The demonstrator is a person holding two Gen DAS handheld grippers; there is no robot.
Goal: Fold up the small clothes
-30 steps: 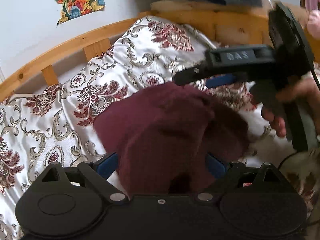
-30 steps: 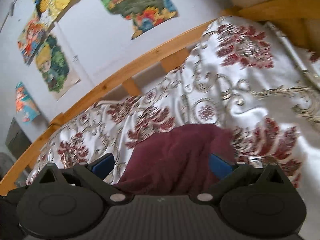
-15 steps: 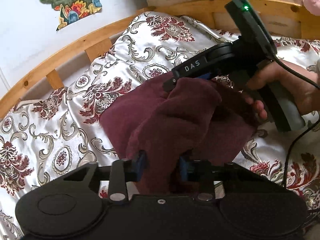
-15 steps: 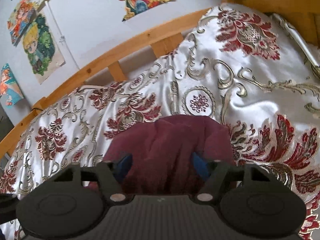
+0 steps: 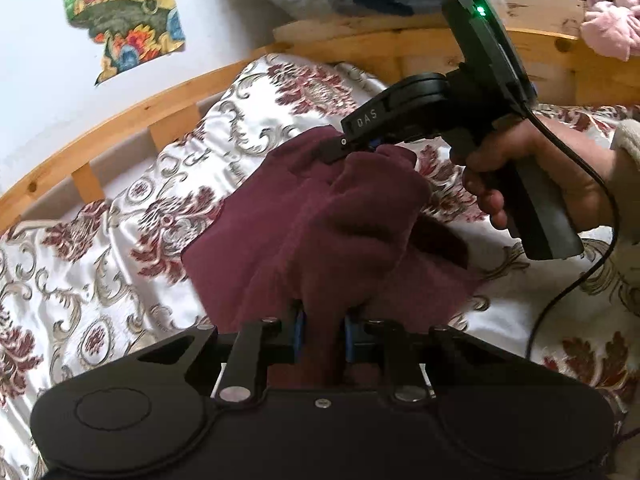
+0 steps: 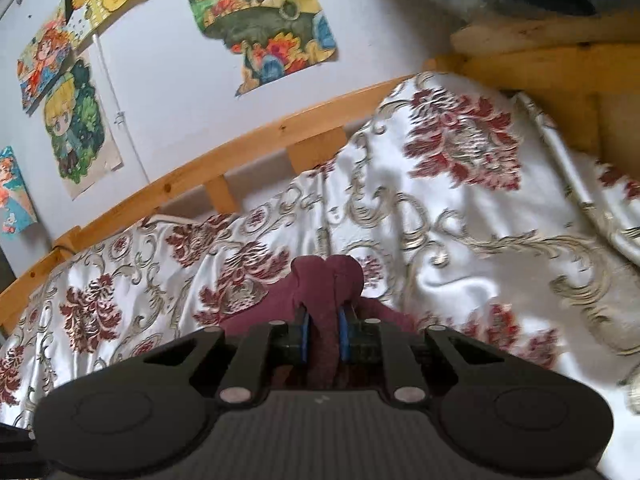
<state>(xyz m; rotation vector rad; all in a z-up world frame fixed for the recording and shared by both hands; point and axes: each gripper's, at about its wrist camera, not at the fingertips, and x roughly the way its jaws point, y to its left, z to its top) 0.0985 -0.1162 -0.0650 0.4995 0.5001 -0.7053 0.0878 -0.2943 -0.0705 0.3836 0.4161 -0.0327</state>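
One dark maroon fleece garment (image 5: 320, 216) lies bunched on one white satin bedspread with red and gold floral patterning (image 5: 120, 248). Two black hand-held grippers show: the left gripper (image 5: 322, 332) and the right gripper (image 6: 323, 330). One person's hand (image 5: 532, 168) is in view. One light wooden bed rail (image 6: 224, 152) runs behind. Four colourful cartoon posters on the white wall (image 6: 264, 20) can be counted, with another cut off at the top edge. One black cable (image 5: 576, 272) trails.
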